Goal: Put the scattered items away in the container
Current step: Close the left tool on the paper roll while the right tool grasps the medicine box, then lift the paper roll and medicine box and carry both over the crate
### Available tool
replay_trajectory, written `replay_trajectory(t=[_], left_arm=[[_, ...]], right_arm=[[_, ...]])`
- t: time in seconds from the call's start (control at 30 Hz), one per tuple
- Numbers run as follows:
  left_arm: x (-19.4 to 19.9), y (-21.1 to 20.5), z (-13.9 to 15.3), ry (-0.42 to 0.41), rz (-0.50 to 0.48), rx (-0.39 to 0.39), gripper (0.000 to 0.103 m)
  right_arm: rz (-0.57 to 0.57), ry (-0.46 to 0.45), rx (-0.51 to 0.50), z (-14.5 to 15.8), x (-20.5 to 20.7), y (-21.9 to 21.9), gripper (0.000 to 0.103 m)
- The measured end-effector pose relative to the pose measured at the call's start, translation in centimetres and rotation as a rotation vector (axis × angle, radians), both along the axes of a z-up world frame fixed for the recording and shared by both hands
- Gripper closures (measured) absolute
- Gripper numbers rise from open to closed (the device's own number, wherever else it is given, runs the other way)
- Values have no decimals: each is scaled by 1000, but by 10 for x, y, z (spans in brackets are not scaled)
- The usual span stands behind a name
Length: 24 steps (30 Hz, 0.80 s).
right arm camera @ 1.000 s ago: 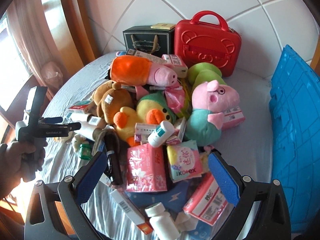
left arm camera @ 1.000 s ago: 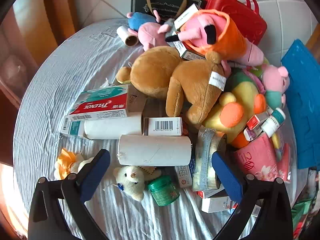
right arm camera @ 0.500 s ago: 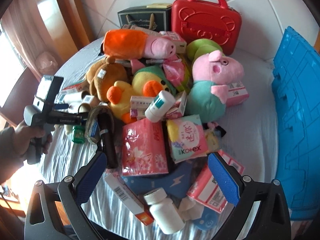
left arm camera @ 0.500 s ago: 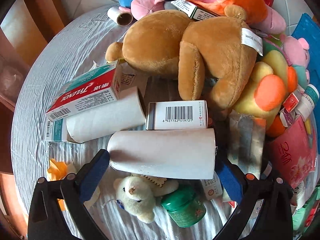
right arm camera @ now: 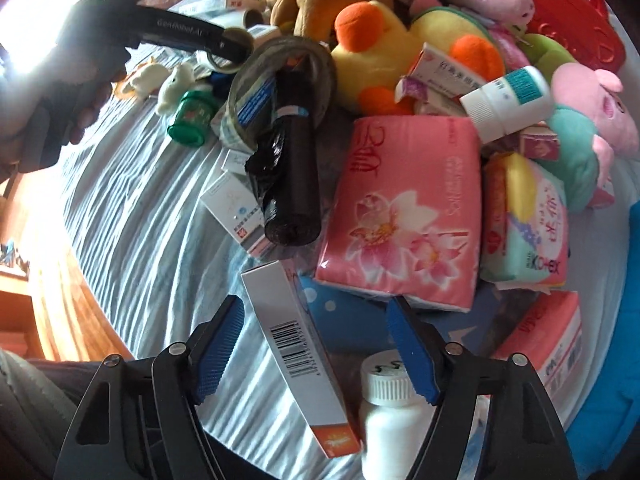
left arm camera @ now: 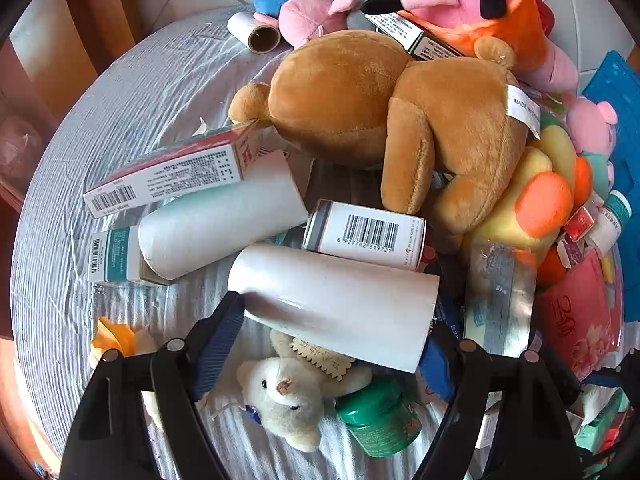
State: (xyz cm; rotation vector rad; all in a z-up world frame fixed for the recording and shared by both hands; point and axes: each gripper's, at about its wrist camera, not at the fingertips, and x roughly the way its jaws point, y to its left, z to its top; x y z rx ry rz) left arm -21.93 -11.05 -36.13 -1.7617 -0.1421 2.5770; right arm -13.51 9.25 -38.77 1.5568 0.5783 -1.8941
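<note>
White paper roll [left arm camera: 336, 304] sits pinched end to end between the left gripper [left arm camera: 332, 344] fingers; the right gripper [right arm camera: 316, 344] fingers stand spread around a long barcoded box [right arm camera: 296, 356].

left hand-held gripper [left arm camera: 332, 340] has closed on white roll [left arm camera: 336, 304].

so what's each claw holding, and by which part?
Left claw clamps the white roll end to end. Right claw straddles the long box, pads not touching: nothing held.

black tool [right arm camera: 316, 344] — ribbed blue pads [right arm camera: 218, 348], silver screws.
</note>
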Motion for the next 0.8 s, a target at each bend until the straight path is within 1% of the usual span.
replay_trajectory(t=[0.03, 0.07, 0.1, 0.13, 0.17, 0.2, 0.23, 0.27, 0.3, 0.33, 0.4, 0.53, 0.67, 0.8], left_arm=[[2, 1, 2, 9, -5, 2, 36], [4, 1, 5, 22, -9, 7, 40], [6, 1, 7, 33, -11, 12, 48], [7, 1, 10, 40, -11, 17, 55], [8, 1, 12, 43, -9, 21, 58], [8, -1, 13, 43, -3, 27, 63], [8, -2, 14, 42, 5, 34, 66], [8, -3, 15, 40, 15, 43, 68], [9, -6, 15, 40, 25, 51, 76], [11, -9, 17, 41, 36, 54, 85], [16, -14, 19, 44, 60, 65, 93], [24, -21, 23, 64, 81, 78, 97], [34, -23, 32, 80, 85, 74, 98], [36, -26, 42, 99, 88, 73, 98]], right_arm=[[9, -12, 10, -7, 1, -1, 41], [16, -20, 16, -11, 2, -2, 49], [21, -27, 20, -15, 3, -3, 53], [24, -33, 19, -17, 4, -3, 60], [25, -39, 16, -19, 5, -3, 69], [26, -41, 15, -20, 6, -4, 75], [27, -41, 11, -20, 6, -4, 78], [27, -44, 3, -19, 7, -4, 78], [27, -47, -7, -18, 8, -3, 78], [27, -45, -13, -17, 9, -3, 79], [27, -38, -23, -14, 10, -2, 79], [19, -35, -36, -9, 12, 0, 80], [16, -31, -46, -5, 13, 1, 81], [5, -16, -64, 5, 8, 1, 81]])
